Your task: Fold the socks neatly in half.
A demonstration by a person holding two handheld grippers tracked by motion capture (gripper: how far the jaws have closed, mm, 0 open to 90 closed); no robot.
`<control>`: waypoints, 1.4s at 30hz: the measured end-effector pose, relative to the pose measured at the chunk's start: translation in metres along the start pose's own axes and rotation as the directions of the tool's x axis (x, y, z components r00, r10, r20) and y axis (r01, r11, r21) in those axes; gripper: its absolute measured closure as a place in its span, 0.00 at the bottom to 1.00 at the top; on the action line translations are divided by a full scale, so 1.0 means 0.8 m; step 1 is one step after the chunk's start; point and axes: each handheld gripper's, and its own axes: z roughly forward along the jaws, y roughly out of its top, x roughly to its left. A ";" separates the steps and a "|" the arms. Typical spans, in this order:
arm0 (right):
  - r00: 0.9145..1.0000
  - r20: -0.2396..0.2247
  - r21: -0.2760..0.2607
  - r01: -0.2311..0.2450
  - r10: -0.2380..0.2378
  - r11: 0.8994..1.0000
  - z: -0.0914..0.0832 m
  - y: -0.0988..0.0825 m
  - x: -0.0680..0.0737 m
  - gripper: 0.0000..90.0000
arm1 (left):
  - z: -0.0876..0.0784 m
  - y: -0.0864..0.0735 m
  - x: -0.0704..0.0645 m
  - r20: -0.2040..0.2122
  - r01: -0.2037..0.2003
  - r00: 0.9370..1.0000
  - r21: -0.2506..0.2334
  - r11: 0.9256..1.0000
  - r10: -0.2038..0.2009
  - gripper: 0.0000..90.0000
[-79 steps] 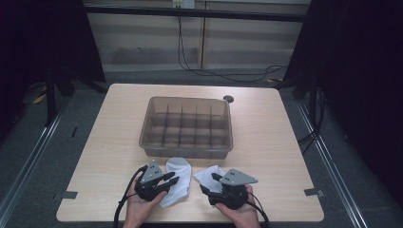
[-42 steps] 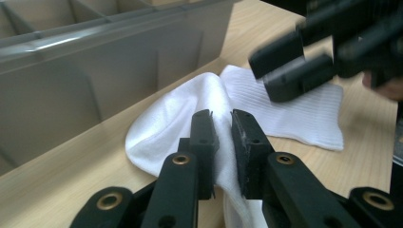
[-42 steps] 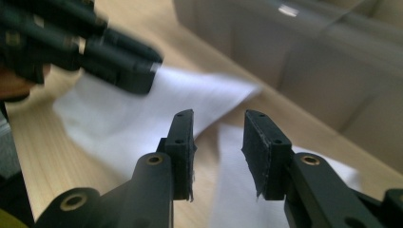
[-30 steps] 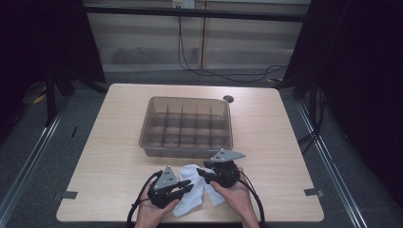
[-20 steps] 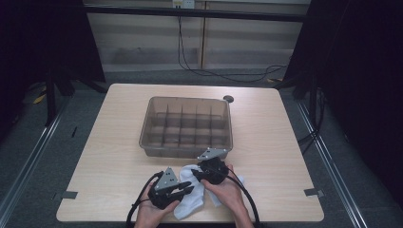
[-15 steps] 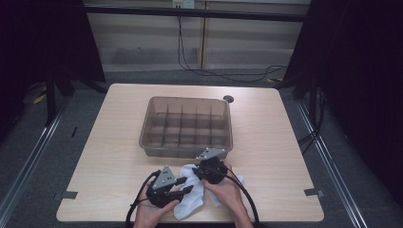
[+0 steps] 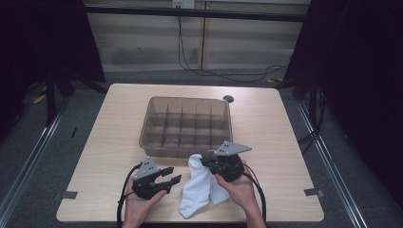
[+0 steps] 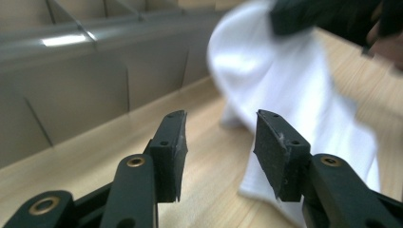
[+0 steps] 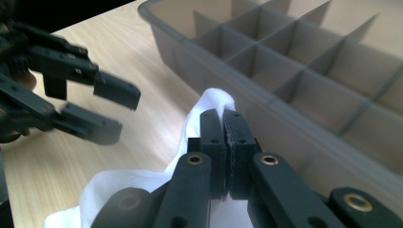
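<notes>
My left gripper sits low in my left hand, its jaws just opened and standing apart with nothing between them. My right gripper is raised, jaws pinched tight together, right hand behind it.

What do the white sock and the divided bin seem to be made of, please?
White sock: apparently soft knit fabric, matte, since it drapes and folds limply from the right gripper. Divided bin: likely grey-tinted translucent plastic, smooth with a slight sheen; its thin dividers show through the walls.
</notes>
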 end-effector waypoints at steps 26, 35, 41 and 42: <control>0.999 -0.031 -0.081 -0.041 0.038 0.996 -0.032 -0.003 -0.016 0.98 | 0.020 -0.013 0.004 -0.262 -0.093 0.955 0.188 0.978 0.141 0.38; 0.999 -0.021 -0.074 -0.047 0.045 0.996 -0.034 -0.022 -0.019 0.93 | -0.009 -0.022 0.039 -0.351 0.000 0.934 0.173 0.985 0.061 0.38; 0.997 -0.004 -0.064 -0.081 0.080 0.995 -0.042 -0.045 -0.026 0.90 | -0.014 -0.021 0.044 -0.360 0.021 0.932 0.151 0.988 0.035 0.39; 0.996 0.002 -0.061 -0.085 0.085 0.995 -0.044 -0.049 -0.028 0.90 | -0.015 -0.021 0.043 -0.354 0.031 0.935 0.138 0.990 0.020 0.39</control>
